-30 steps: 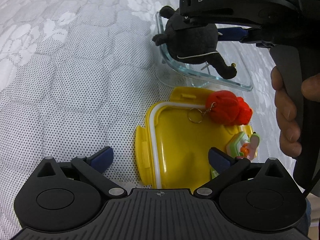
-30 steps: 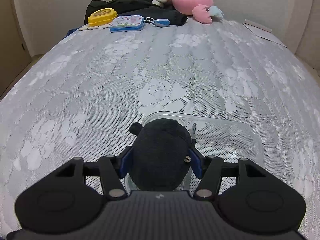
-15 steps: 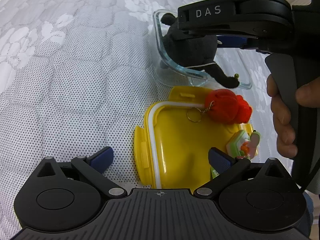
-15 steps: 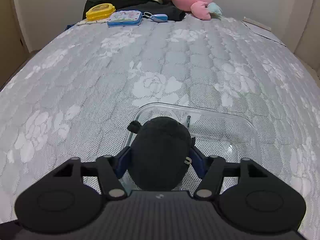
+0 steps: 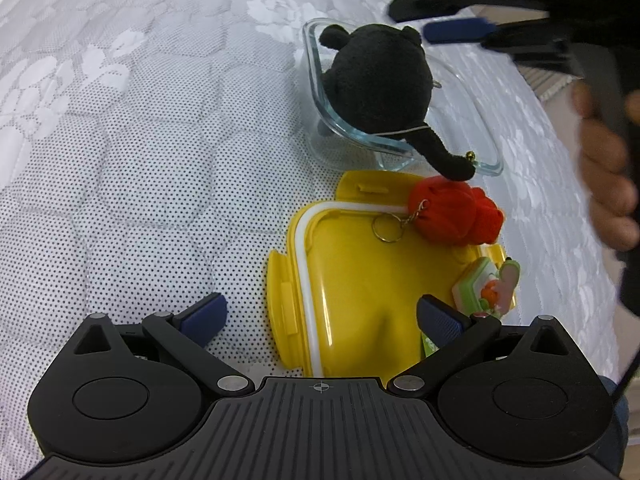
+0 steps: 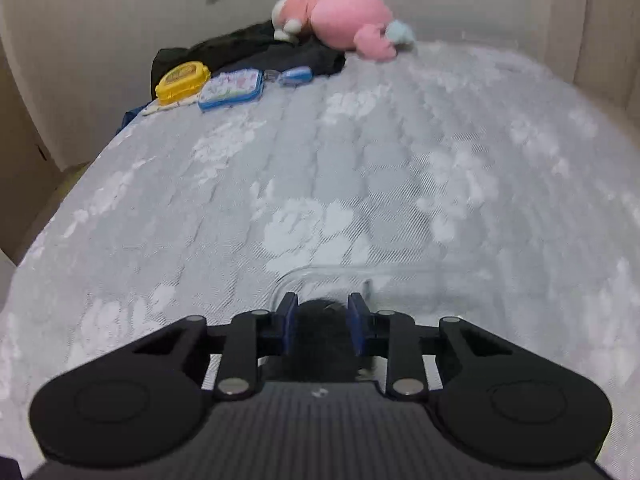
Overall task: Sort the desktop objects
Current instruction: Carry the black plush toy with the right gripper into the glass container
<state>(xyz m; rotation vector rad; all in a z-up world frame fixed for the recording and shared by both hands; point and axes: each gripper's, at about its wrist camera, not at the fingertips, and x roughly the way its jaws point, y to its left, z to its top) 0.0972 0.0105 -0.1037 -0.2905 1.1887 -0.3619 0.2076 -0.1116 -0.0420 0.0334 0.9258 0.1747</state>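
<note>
A black plush toy (image 5: 380, 80) sits in a clear glass container (image 5: 486, 140) on the white bed; its tail hangs over the near rim. A yellow lid (image 5: 360, 280) lies in front, with a red plush keychain (image 5: 456, 216) and a small green toy (image 5: 486, 286) on it. My left gripper (image 5: 320, 316) is open above the lid's near edge, holding nothing. My right gripper (image 6: 322, 322) is lifted above the container (image 6: 400, 280), its blue pads apart with the black plush (image 6: 320, 344) seen between them from above; in the left wrist view it (image 5: 456, 32) is clear of the toy.
At the far end of the bed lie a pink plush (image 6: 344, 16), a yellow case (image 6: 182, 80), a blue pouch (image 6: 232, 90), a small blue item (image 6: 296, 76) and dark cloth (image 6: 280, 52). A hand (image 5: 604, 168) holds the right gripper.
The right gripper let go of the black plush, leaving it in the glass container, and rose up and back. The left gripper stayed put.
</note>
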